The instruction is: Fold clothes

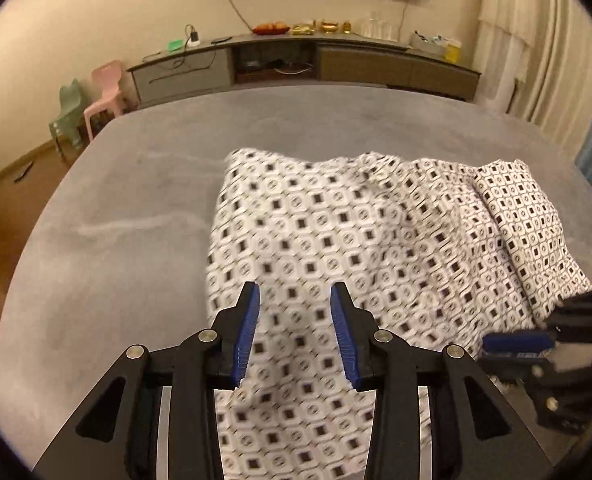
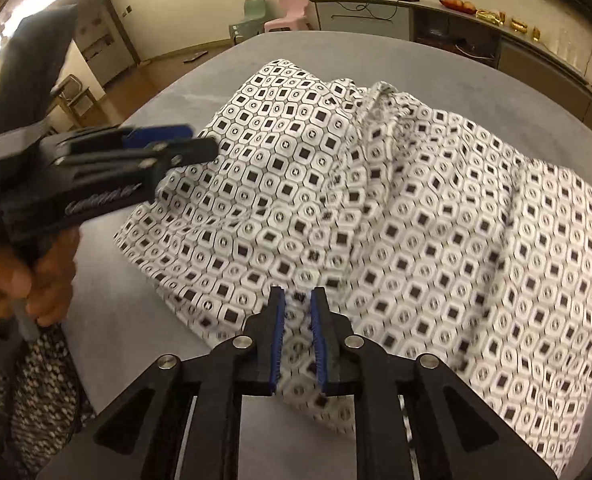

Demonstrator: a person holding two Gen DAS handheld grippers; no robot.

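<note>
A white garment (image 1: pixel 336 232) printed with black squares lies rumpled on a grey padded surface (image 1: pixel 135 200). My left gripper (image 1: pixel 294 290) hovers over its near left part, blue pads well apart, cloth visible between and below them but not pressed. In the right wrist view the garment (image 2: pixel 416 200) spreads across the surface (image 2: pixel 496 80). My right gripper (image 2: pixel 298 294) has its pads nearly together with a pinch of the near hem between them. The left gripper (image 2: pixel 199 140), held by a hand (image 2: pixel 35 280), sits above the cloth's left edge. The right gripper (image 1: pixel 488 344) shows at the garment's right edge.
A long low cabinet (image 1: pixel 296 64) with fruit and small items runs along the far wall. A pink chair (image 1: pixel 105 88) and a green chair (image 1: pixel 69 116) stand at the left, pale curtains (image 1: pixel 536 60) at the right. Dark patterned fabric (image 2: pixel 27 400) hangs beside the surface's near left edge.
</note>
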